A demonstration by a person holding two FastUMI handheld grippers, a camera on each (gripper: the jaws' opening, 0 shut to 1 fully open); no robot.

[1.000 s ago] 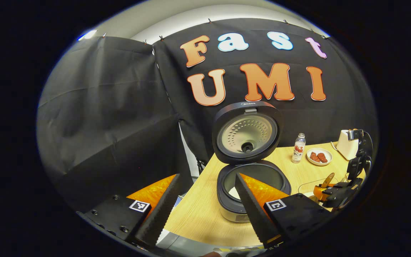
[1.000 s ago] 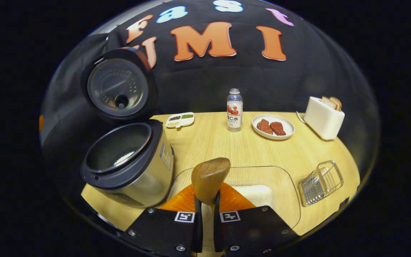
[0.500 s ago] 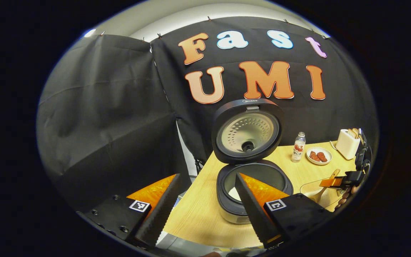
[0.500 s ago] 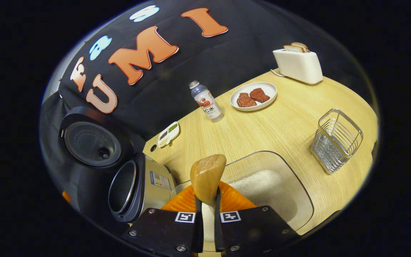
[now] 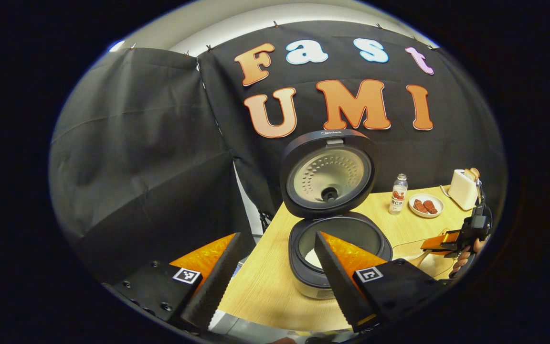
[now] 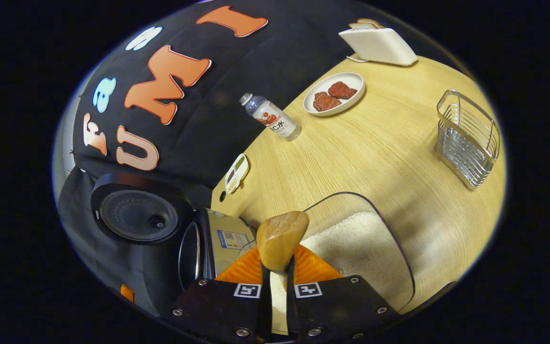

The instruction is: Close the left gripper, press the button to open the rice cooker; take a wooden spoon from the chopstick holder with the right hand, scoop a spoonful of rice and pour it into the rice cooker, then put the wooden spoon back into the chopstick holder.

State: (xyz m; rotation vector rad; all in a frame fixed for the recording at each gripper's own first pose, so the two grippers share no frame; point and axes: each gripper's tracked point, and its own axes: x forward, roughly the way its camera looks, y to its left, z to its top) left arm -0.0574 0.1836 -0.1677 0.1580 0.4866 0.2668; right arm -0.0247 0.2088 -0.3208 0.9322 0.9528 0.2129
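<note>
Your right claw pinches the wooden spoon; roll it level leaving the rice tub, then carry to the cooker at nine o'clock. Left claw hangs wide open, empty.

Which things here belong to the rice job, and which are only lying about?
Job: rice cooker, wooden spoon, clear tub of rice, wire chopstick holder.

Lying about: bottle, plate of meat, toaster, small snack tray.

A staged kitchen corner inside a recording booth: black cloth is hanging as walls around a wooden table, which is carrying a rice cooker, a toaster, a plate of meat, a drink bottle and a wire utensil holder.
</note>
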